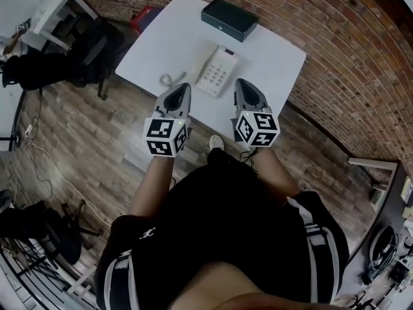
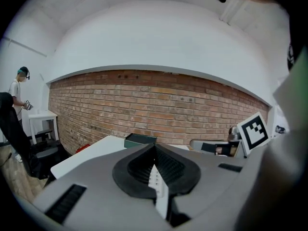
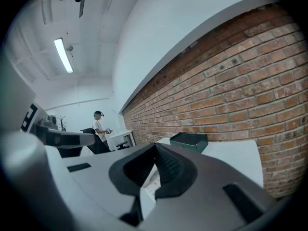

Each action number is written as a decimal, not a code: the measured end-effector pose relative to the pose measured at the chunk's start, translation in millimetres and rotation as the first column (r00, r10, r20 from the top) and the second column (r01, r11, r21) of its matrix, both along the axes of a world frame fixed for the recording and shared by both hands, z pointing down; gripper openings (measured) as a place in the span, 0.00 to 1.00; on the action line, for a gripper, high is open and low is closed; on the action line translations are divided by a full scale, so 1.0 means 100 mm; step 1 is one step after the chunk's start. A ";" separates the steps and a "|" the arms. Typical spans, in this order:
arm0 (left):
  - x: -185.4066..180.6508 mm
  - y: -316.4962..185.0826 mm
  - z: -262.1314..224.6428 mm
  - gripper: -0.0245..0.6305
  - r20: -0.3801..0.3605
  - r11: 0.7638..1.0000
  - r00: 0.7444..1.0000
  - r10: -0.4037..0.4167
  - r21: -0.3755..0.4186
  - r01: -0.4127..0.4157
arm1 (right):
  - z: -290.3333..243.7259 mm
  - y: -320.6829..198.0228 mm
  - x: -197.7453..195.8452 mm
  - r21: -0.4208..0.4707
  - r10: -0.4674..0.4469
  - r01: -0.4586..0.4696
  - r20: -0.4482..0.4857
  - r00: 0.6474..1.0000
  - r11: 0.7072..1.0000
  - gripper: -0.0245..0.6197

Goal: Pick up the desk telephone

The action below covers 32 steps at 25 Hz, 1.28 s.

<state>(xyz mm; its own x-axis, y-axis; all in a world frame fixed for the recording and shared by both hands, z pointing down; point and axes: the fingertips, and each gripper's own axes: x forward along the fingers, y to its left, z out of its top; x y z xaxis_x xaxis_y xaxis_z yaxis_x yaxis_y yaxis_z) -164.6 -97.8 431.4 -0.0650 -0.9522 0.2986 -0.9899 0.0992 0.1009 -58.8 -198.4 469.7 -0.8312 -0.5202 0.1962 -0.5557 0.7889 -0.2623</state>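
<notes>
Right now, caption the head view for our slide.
Left hand-held gripper and right hand-held gripper, shut, face desk telephone on a table.

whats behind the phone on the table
A dark box lies behind the white desk telephone, apart from it, at the far edge of the table by the brick wall. What the box holds cannot be seen.

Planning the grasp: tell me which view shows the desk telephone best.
The head view: the whole desk telephone lies on the white table, keypad and cord visible. Each gripper view shows only a keypad sliver past its jaws.
</notes>
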 end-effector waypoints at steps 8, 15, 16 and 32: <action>-0.35 -0.58 0.28 0.04 -0.016 0.997 1.000 -0.008 -0.073 0.007 | 0.29 -0.60 -0.26 -0.037 -0.028 0.026 -0.045 0.999 0.999 0.04; -0.52 -0.76 0.46 0.04 -0.027 0.992 0.999 0.028 -0.125 -0.031 | 0.45 -0.63 -0.37 -0.072 -0.017 0.011 -0.073 0.997 0.997 0.04; -0.54 -0.80 0.48 0.04 -0.030 0.990 0.999 0.041 -0.131 -0.044 | 0.46 -0.65 -0.38 -0.073 -0.007 0.001 -0.077 0.997 0.997 0.04; -1.26 -1.56 1.12 0.04 -0.240 0.897 0.920 0.309 -0.247 -0.366 | 0.95 -0.98 -0.58 -0.152 0.279 -0.308 -0.186 0.942 0.939 0.04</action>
<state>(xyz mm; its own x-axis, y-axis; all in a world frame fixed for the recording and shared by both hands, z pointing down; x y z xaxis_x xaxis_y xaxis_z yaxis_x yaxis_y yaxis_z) -290.4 -253.5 543.9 0.3300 -0.7805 0.5309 -0.9333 -0.1854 0.3076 -117.3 -296.5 564.7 -0.5967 -0.6813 0.4239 -0.8014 0.5330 -0.2714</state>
